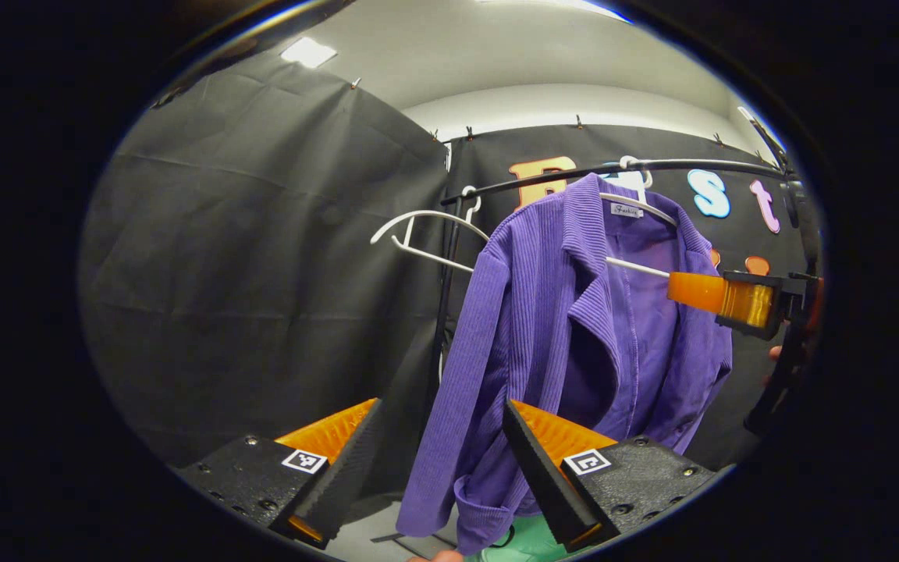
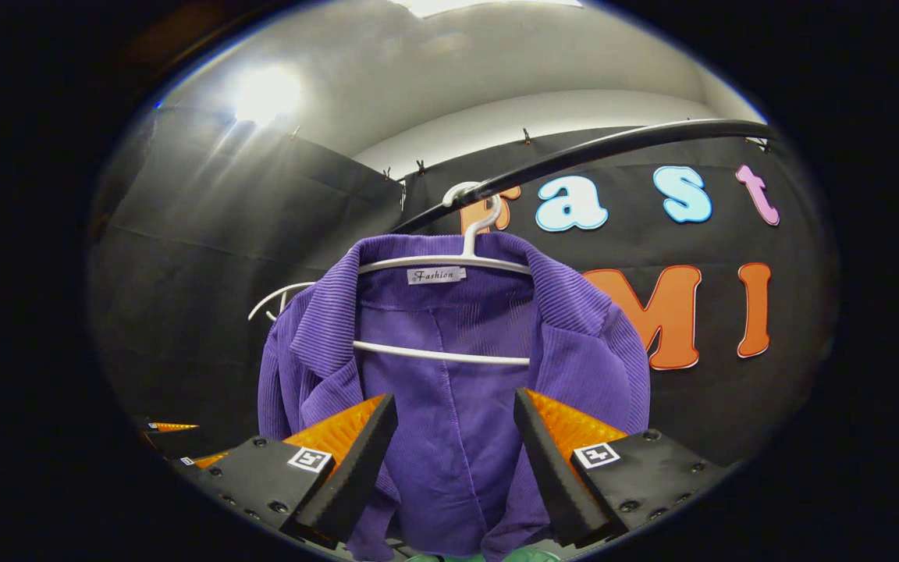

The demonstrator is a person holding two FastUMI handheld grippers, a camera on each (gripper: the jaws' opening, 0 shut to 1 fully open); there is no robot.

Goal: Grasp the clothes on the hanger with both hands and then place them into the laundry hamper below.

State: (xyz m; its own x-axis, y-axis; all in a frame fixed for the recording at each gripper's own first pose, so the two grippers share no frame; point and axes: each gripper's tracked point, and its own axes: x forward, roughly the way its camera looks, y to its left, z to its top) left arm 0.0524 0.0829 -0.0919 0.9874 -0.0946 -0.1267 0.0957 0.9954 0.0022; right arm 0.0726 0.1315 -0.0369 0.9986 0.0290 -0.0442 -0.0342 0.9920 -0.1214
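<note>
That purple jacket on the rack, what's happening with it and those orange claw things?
A person holds a two-finger gripper in each hand and is reaching for the purple jacket, which hangs on a white hanger from a black rail. Both the left gripper and the right gripper are open in front of the fabric, not clamped on it. A second, bare hanger hangs beside it. Something green shows below the jacket.

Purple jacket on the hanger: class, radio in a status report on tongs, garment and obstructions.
Left tongs open, right tongs open, both short of the cloth. Purple jacket hanging on white hanger from the rail. Nothing between tongs and jacket.
</note>
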